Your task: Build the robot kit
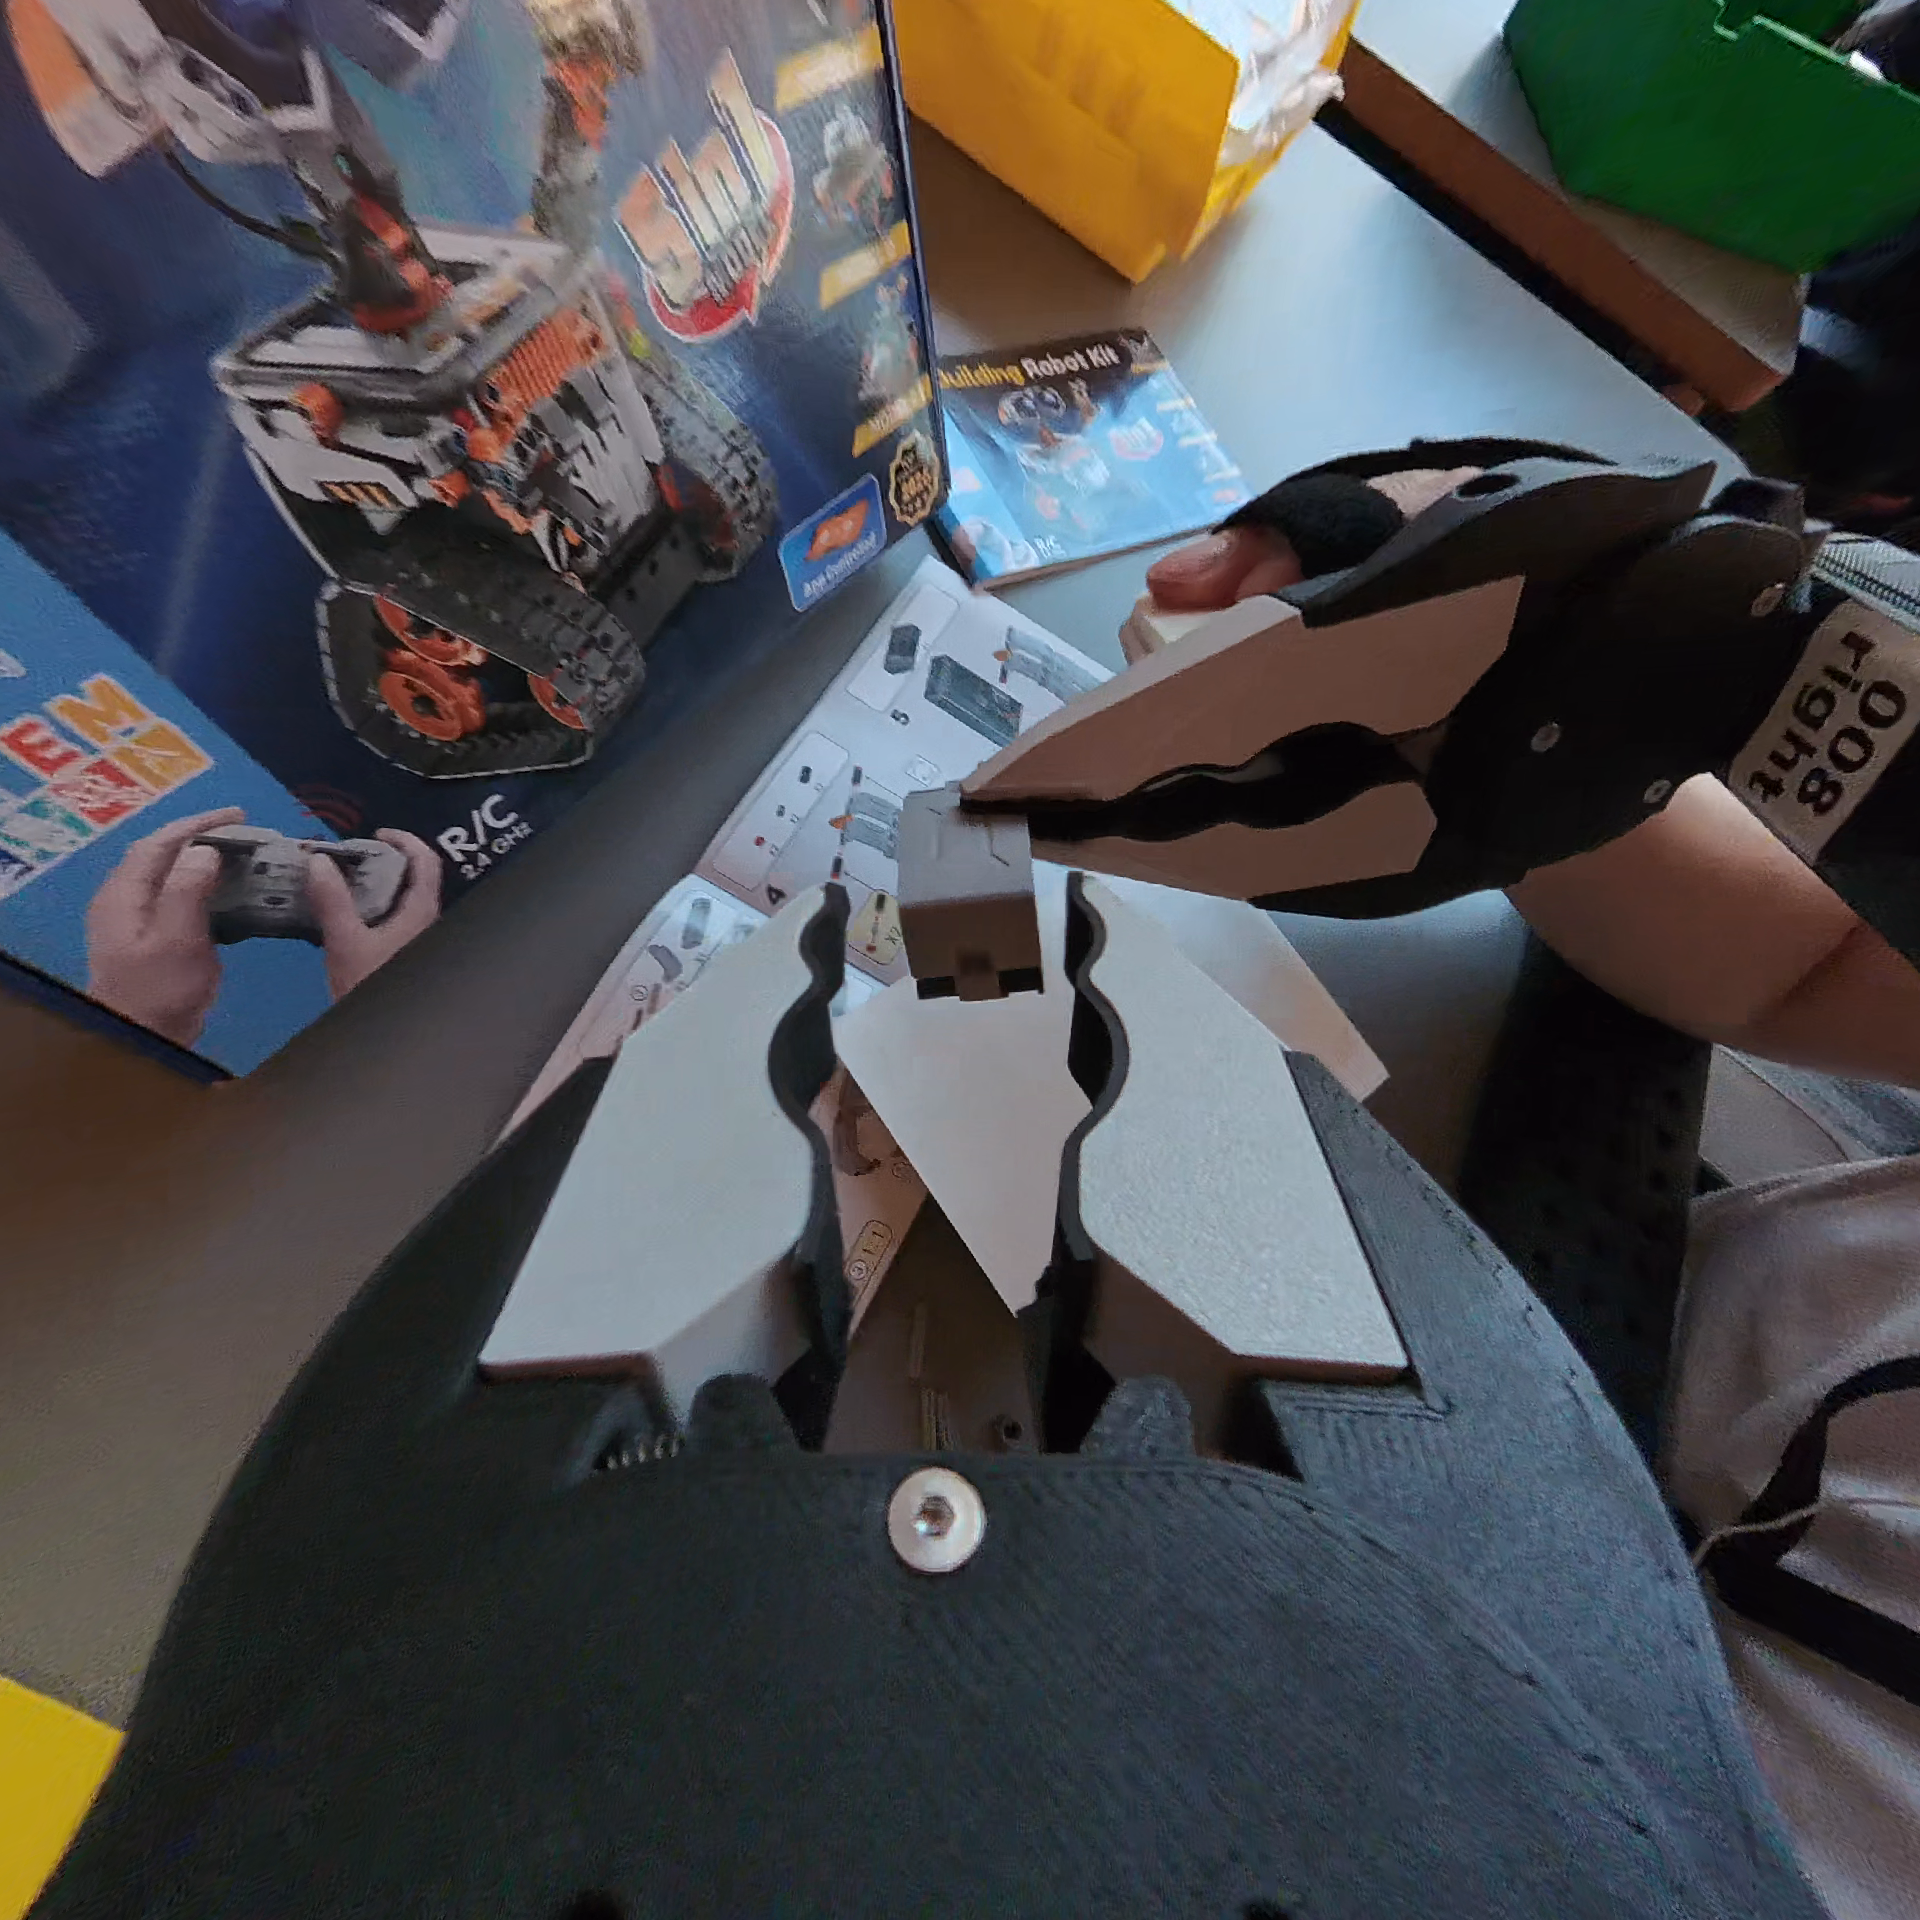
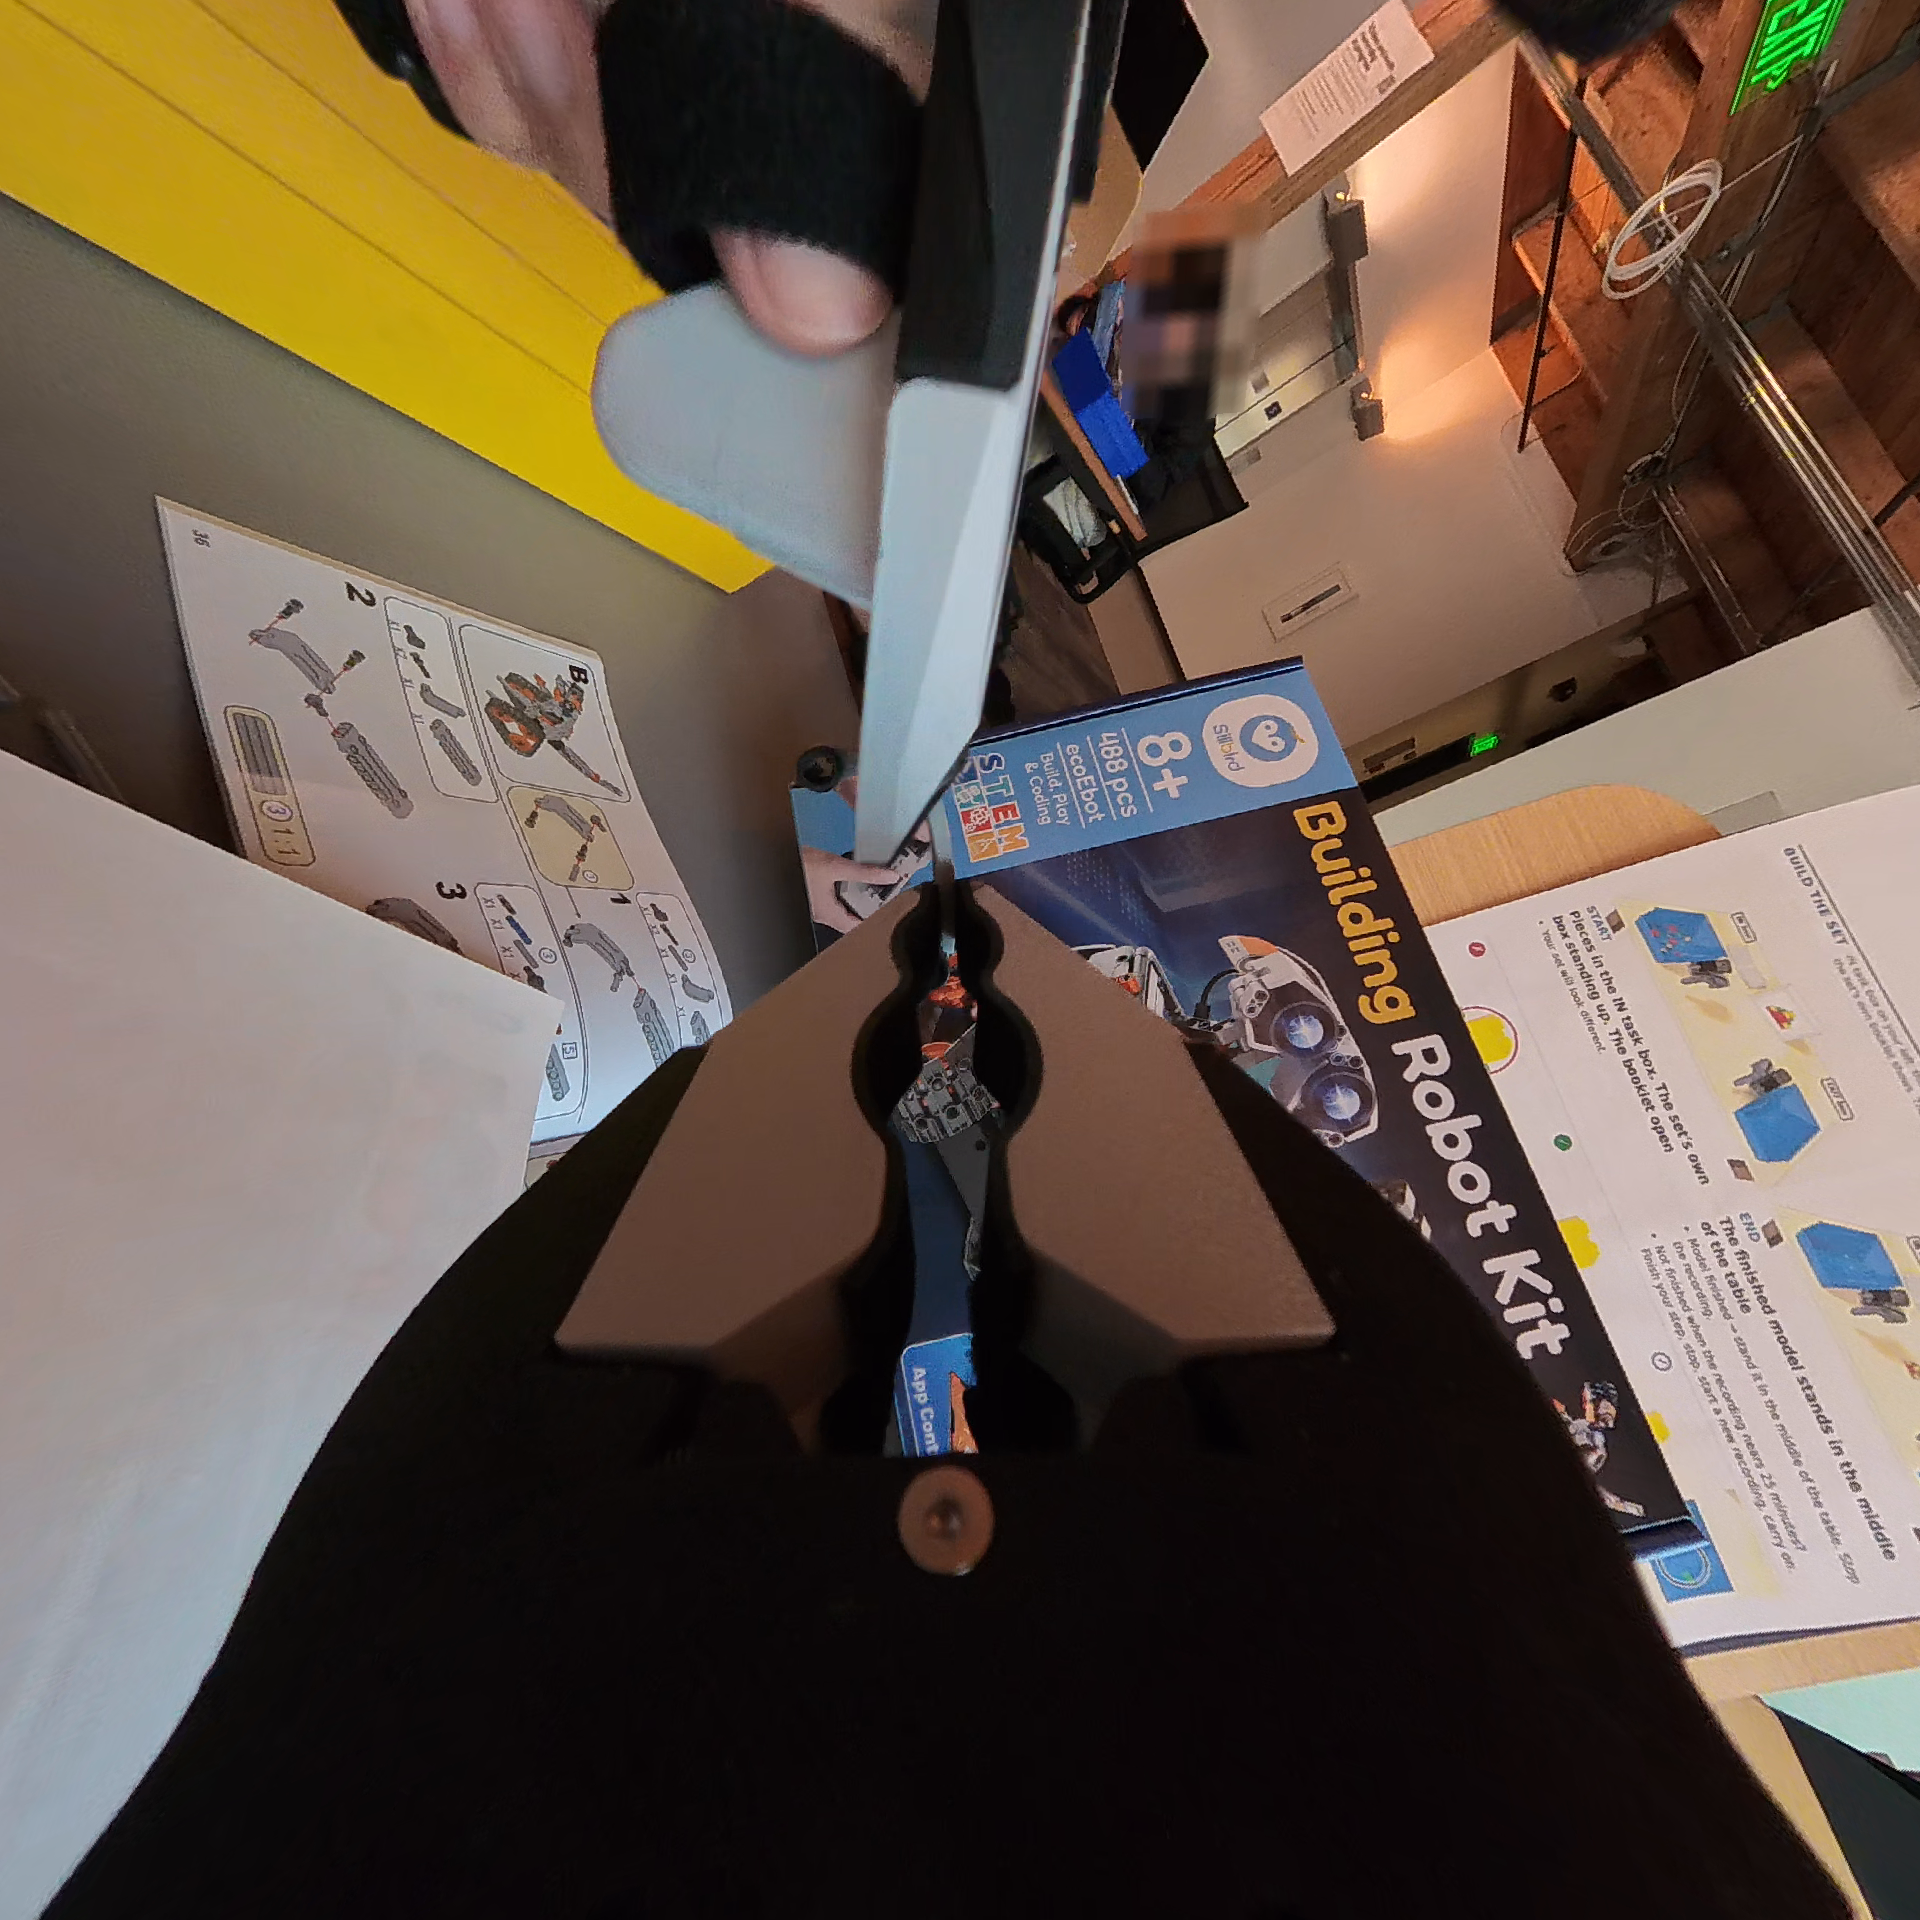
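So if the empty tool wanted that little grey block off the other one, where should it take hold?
Probably the lower, free half of the grey block. The right tool pinches only its top corner, so the body hangs clear. The left tool, open, already straddles it, so closing on the two flat side faces from below should work.

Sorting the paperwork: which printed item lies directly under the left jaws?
The open instruction sheet showing build-step diagrams; the small closed booklet lies farther off, beside the big box.
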The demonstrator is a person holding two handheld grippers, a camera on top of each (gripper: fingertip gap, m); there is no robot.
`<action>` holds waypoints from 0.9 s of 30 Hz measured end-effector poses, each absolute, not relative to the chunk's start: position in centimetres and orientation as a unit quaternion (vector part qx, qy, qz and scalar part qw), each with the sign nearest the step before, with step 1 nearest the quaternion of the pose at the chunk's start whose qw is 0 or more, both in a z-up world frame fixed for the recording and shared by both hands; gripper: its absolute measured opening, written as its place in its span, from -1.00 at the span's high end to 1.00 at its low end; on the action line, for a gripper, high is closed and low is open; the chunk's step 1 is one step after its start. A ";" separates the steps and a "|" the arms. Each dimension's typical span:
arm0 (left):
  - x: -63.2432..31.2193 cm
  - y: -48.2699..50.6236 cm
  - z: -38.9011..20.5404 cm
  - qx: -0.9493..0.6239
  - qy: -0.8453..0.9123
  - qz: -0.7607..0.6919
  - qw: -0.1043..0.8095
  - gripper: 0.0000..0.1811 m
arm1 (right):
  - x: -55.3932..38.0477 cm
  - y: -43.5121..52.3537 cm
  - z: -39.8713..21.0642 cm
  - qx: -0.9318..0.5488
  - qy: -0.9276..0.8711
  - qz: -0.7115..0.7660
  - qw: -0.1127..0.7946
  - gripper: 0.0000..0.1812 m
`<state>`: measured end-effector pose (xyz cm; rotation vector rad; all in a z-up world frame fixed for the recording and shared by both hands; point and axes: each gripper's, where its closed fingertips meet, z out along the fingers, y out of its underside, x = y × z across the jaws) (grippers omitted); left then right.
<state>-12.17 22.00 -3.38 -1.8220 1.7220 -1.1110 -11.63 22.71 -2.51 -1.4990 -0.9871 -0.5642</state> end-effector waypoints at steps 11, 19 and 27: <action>-12.5 22.1 0.0 -0.631 0.585 -0.461 0.219 0.72 | -10.1 18.3 2.7 -0.644 -0.450 -0.229 0.575 0.69; -14.5 22.4 2.9 -0.616 0.559 -0.498 0.246 0.72 | -8.5 5.7 -11.9 -0.672 -0.589 -0.238 0.381 0.37; -14.3 21.5 3.4 -0.606 0.567 -0.502 0.245 0.72 | -11.0 6.3 -14.5 -0.642 -0.589 -0.266 0.413 0.58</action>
